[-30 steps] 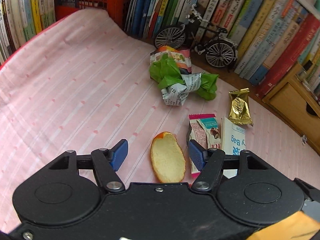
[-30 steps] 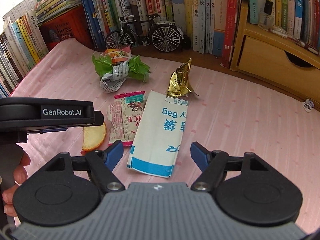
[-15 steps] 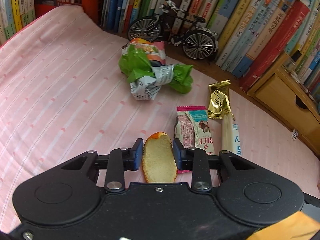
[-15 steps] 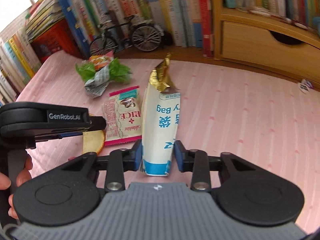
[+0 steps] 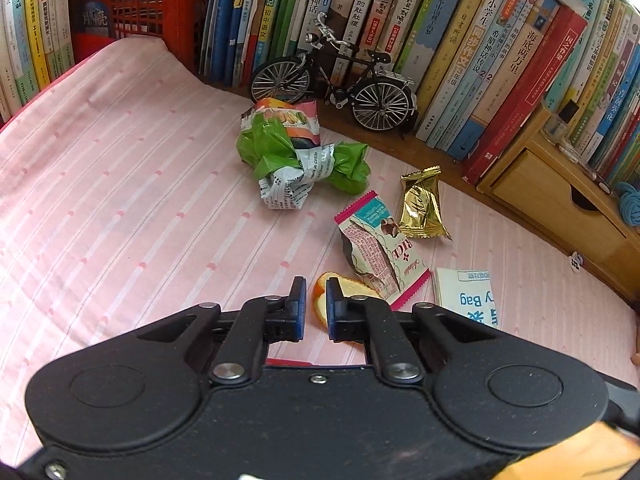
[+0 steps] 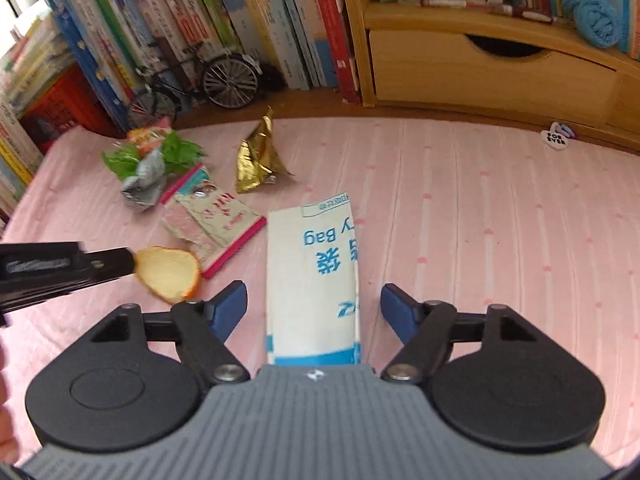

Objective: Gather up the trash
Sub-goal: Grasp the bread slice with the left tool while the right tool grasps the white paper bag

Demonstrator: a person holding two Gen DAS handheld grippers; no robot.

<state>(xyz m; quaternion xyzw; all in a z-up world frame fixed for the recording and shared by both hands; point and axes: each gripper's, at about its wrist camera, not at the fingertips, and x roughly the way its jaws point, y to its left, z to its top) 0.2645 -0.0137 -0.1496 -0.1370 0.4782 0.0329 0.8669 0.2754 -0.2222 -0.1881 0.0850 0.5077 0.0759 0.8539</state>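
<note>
Pinching the curved orange peel slice (image 5: 320, 300) between its closed fingers, the left gripper (image 5: 315, 306) is starting the collection. The right gripper (image 6: 313, 307) has just been reopening wide, straddling the white-and-blue paper bag (image 6: 316, 276) without touching it. Three wrappers are lying at twelve o'clock on the pink striped table (image 5: 120, 200), uncollected.

Pink striped cloth (image 5: 120, 200) over surface; row of upright books (image 5: 460, 40) behind; red plastic crate (image 5: 132, 12) at corner; wooden drawer unit (image 6: 480, 64); model bicycle (image 5: 336, 80) before books.
</note>
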